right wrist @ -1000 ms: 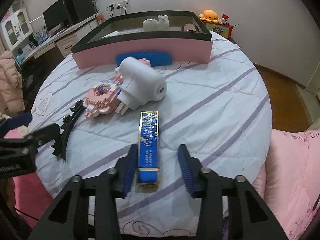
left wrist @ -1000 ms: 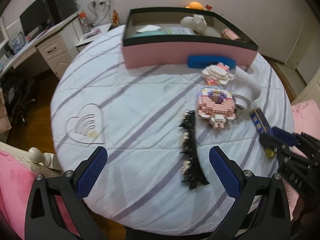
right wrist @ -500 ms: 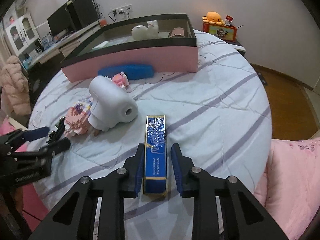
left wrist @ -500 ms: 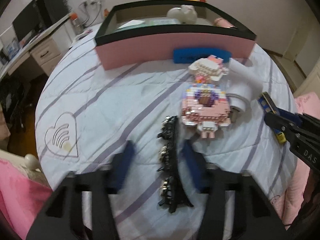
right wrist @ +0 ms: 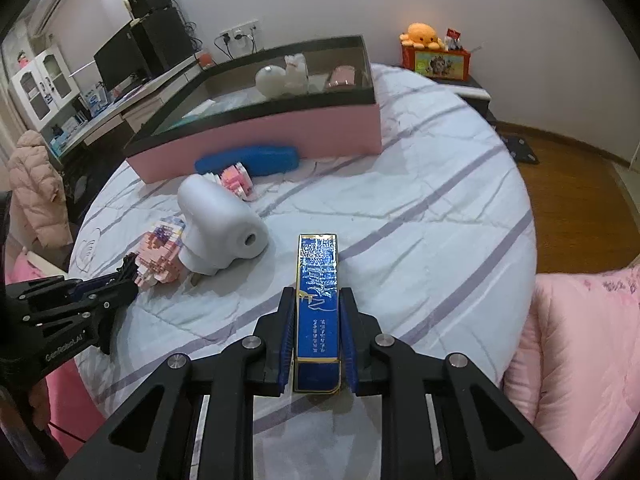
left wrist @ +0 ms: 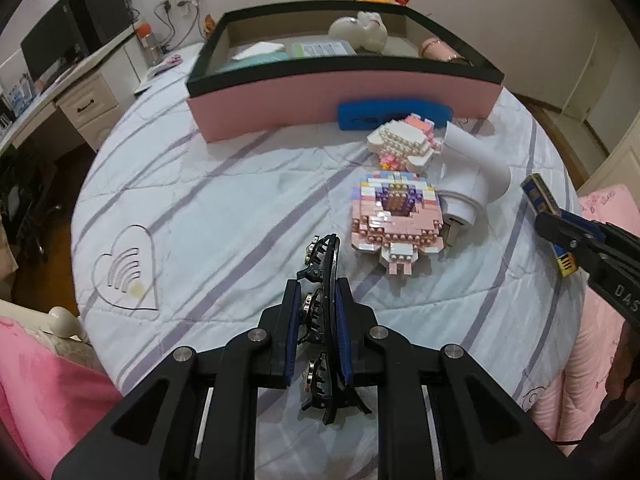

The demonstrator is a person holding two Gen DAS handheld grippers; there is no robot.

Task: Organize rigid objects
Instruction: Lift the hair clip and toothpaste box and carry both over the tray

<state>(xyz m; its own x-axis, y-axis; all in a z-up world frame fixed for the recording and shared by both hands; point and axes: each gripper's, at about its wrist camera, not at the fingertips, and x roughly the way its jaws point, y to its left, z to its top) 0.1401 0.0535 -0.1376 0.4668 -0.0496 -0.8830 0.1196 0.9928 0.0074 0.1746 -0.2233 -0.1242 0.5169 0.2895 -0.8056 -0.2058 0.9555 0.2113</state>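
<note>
A long black hair clip [left wrist: 326, 256] with stud decorations lies on the striped bed cover, and my left gripper [left wrist: 318, 292] is shut on its middle. The left gripper [right wrist: 120, 284] also shows at the left edge of the right wrist view. A narrow blue and gold box [right wrist: 318, 264] sits between the fingers of my right gripper [right wrist: 318, 296]; its jaws are closing and the pads press on the box's sides. In the left wrist view the right gripper [left wrist: 560, 236] holds the blue box [left wrist: 538, 194] at the far right.
A pink open box with a black rim [left wrist: 320, 96] stands at the back with several items inside. In front of it lie a blue case [left wrist: 360, 116], two brick figures [left wrist: 394, 216] [left wrist: 404, 140] and a white device [left wrist: 476, 172]. Pink bedding borders the bed.
My left gripper moved in over the hair clip and went from wide open to shut on it. The right jaws narrowed onto the blue box and lifted it slightly.
</note>
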